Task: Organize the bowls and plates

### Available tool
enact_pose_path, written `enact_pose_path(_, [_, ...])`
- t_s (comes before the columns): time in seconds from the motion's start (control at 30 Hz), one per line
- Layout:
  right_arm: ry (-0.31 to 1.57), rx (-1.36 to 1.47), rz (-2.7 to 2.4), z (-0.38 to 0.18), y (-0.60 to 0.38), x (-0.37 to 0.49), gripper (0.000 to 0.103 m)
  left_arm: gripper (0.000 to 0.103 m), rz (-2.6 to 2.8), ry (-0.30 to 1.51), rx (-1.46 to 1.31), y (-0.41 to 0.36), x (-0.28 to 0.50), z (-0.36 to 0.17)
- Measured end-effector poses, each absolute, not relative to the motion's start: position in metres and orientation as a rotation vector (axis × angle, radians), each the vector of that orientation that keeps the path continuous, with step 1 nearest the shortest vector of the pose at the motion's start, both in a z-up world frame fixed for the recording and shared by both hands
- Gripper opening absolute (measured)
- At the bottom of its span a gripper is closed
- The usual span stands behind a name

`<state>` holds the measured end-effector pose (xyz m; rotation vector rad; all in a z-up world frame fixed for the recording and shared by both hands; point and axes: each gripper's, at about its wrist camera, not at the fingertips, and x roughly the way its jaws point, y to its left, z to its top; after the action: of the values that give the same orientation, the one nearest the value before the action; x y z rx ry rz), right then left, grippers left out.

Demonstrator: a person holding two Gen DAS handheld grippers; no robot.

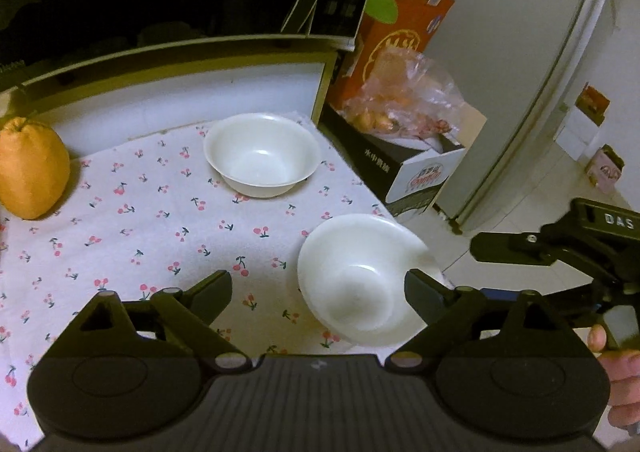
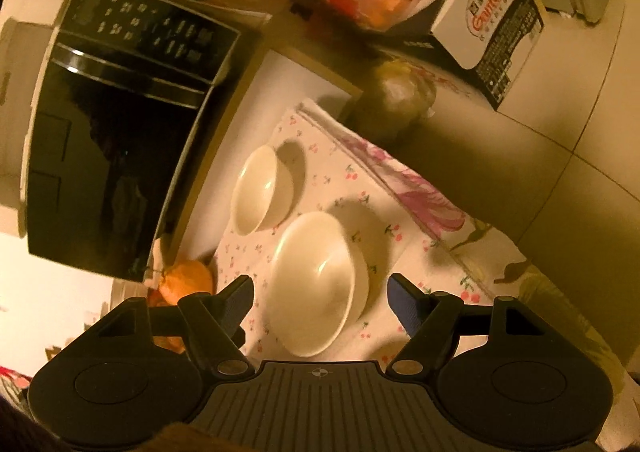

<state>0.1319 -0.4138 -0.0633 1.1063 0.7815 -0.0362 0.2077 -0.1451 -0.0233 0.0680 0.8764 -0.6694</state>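
Left wrist view shows the cherry cloth [image 1: 132,220], big and flat on the table. Only the right wrist view shows the whole black microwave [image 2: 116,132] beside it. On the cloth sits the near bowl [image 1: 360,280], close to the edge, and the far bowl [image 1: 262,154] sits apart from it, farther back. An orange fruit [image 1: 32,168] rests at the cloth's left end. The left gripper [image 1: 318,292] has its fingers spread wide and holds nothing. The right gripper [image 2: 320,300] is spread wide too, just before the near bowl [image 2: 316,284].
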Motion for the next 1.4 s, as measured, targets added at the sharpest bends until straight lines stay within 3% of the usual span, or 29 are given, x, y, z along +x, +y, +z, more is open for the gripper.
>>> enact_pose_path(0.17, [0.776,1.088,-0.033,-0.07,-0.412,0.138,0.074,0.067,-0.699,0.973,0.016,-0.148,0.227,-0.042])
enact_pose_path(0.27, [0.789,1.07,-0.038,-0.075,-0.408,0.144,0.073,0.06,-0.703,0.998,-0.019,-0.147,0.232,-0.049])
enact_pose_path(0.47, [0.805,1.034,-0.041,-0.081,-0.401,0.151,0.06,0.046,-0.705,1.016,-0.038,-0.148,0.236,-0.055])
enact_pose_path(0.63, [0.823,1.003,-0.053,-0.085,-0.395,0.154,0.04,0.036,-0.716,1.013,-0.025,-0.149,0.238,-0.055])
enact_pose_path(0.77, [0.821,0.981,-0.059,-0.085,-0.394,0.154,0.031,0.026,-0.716,1.006,-0.012,-0.15,0.237,-0.057])
enact_pose_path(1.0, [0.815,0.979,-0.057,-0.085,-0.393,0.155,0.021,0.017,-0.721,0.997,0.016,-0.153,0.236,-0.057])
enact_pose_path(1.17, [0.811,0.955,-0.054,-0.083,-0.392,0.155,0.02,0.011,-0.72,0.977,0.028,-0.153,0.235,-0.055])
enact_pose_path(1.4, [0.791,0.955,-0.043,-0.079,-0.393,0.152,0.019,0.011,-0.718,0.957,0.044,-0.152,0.23,-0.05])
